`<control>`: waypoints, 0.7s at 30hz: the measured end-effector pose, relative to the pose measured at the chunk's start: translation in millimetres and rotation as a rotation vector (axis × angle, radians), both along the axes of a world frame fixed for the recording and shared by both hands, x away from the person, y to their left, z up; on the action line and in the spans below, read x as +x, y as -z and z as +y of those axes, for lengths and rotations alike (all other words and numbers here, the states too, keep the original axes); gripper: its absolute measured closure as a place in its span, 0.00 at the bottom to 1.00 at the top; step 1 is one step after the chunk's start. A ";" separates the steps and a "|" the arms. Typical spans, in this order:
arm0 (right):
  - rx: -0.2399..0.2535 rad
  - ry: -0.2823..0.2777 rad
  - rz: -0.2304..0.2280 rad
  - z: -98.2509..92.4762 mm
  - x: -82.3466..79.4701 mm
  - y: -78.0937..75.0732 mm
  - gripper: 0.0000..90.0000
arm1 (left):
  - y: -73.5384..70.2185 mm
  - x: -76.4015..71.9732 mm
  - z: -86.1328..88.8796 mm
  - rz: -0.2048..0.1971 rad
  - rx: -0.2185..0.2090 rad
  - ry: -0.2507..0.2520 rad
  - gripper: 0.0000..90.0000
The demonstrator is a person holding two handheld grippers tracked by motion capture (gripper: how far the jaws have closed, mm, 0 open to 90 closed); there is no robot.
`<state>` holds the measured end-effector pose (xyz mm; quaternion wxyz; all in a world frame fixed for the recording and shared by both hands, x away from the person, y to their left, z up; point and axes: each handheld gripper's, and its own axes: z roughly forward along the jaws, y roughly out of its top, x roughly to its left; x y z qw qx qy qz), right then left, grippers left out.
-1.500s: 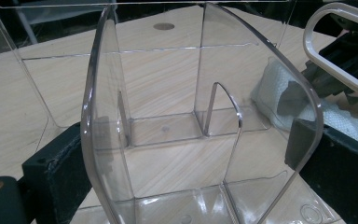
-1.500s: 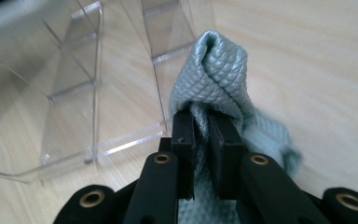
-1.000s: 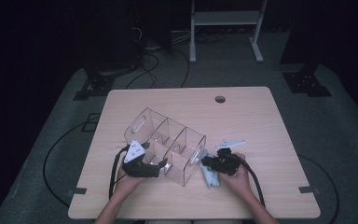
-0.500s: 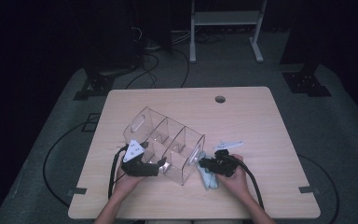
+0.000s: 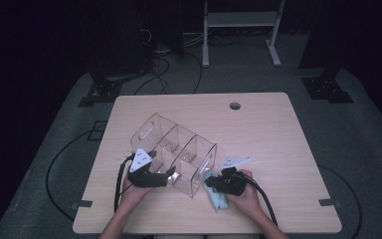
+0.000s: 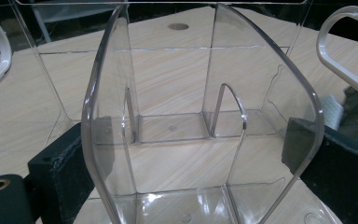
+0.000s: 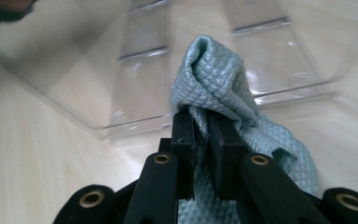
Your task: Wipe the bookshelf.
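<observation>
Currently the right gripper (image 7: 200, 128) has its jaws clamped on a bunched fold of the pale blue quilted cloth (image 7: 214, 74), and the rest of the cloth trails down onto the table (image 5: 278, 129) under the hand. In the high view the cloth (image 5: 218, 200) sits at roughly 5 o'clock of the clear organizer (image 5: 179, 154), just beside its near end wall.

The left gripper (image 5: 171, 173) is at the organizer's 7 o'clock. Its jaws straddle a clear wall (image 6: 105, 116), one black pad on each side. Whether the pads actually press on the wall cannot be told from the left gripper view; they look close but the plastic hides the contact.

Risks, as a judgement:
- The cloth is pinched only at a small fold. If it is wiped hard against the plastic, it likely slips out of the jaws or drags.
- The organizer is light and appears tilted on the table. A push from the cloth side slides or tips it unless the left side really holds it.
- The wall between the left jaws is thin and curved, so a hard squeeze could flex it and pop it out.
- The loose tail of the cloth could snag on the wall edge or the white handle loop (image 6: 340, 51).

Contents: the organizer has three compartments split by clear dividers, with handle cut-outs at both ends. All three look empty, with bare wood grain visible through the floor.
</observation>
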<state>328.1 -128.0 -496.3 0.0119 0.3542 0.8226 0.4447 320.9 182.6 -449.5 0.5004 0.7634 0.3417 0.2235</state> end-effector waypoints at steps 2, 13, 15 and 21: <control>0.007 0.012 0.007 -1.4 1.4 1.4 0.90 | 0.1 0.2 -0.6 -0.003 -0.002 -0.001 0.06; -0.013 -0.098 -0.004 19.0 -19.9 -0.4 0.90 | -0.2 0.6 1.8 0.004 -0.006 -0.010 0.06; -0.010 -0.058 -0.008 14.4 -14.4 0.1 0.90 | -0.1 0.9 1.9 0.003 -0.008 -0.011 0.06; -0.005 -0.044 -0.002 14.0 -14.8 -0.2 0.90 | 0.0 0.9 1.0 0.001 -0.006 -0.017 0.06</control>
